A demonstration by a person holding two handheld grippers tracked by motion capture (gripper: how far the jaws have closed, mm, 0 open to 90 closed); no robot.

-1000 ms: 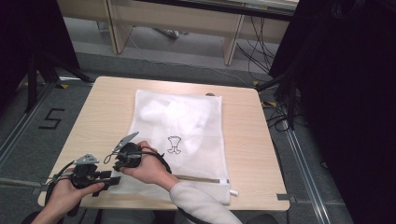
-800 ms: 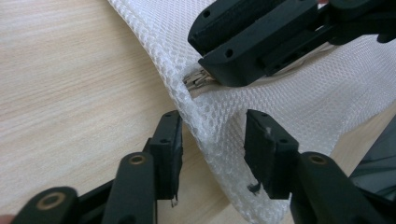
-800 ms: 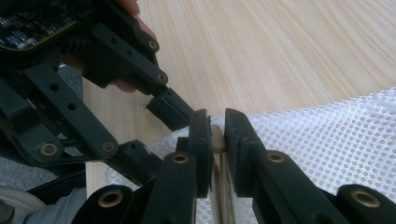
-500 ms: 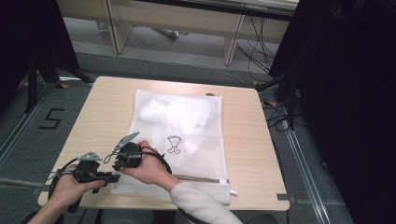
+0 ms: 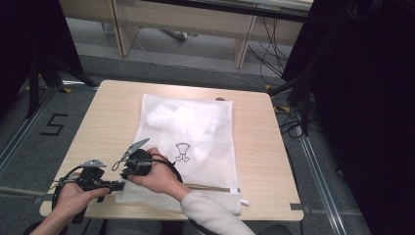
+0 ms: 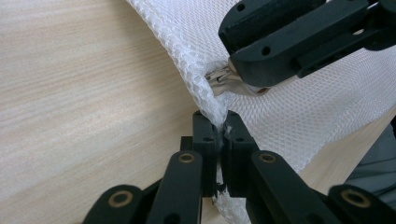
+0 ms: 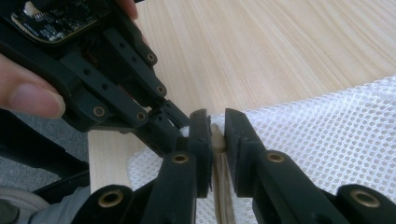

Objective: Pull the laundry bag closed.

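High view puts the white mesh laundry bag (image 5: 188,142) flat on the pale wooden worktop (image 5: 98,122), its near left corner caught between the two tools the person holds.

The left gripper (image 6: 218,140) has its fingers (image 6: 204,140) clenched on the very edge of the mesh, a thin ruck of netting squeezed between the pads. Just beyond those fingers, the right gripper (image 7: 215,133) is clamped on the beige zip tab (image 7: 217,135) where the zip line begins; its fingers (image 7: 238,133) stand a sliver apart with the tab between them. In the high view the two tools sit almost touching, left gripper (image 5: 120,184) and right gripper (image 5: 128,171), at the bag's near left corner.

I'd judge the bag light and floppy. The netting is open-weave and soft, so it will stretch, ruck and follow whatever pulls on it instead of holding its shape. Something white and soft bulges inside at the far end from the fingers, so that end may drag a little. The tab is small, flat and probably slick; a grip squarely across it, close to the slider, seems safest. The mesh is best held as it is now, right beside the zip's start, so that it stays taut against the pull. A hold farther from the fingers would likely just bunch the cloth.
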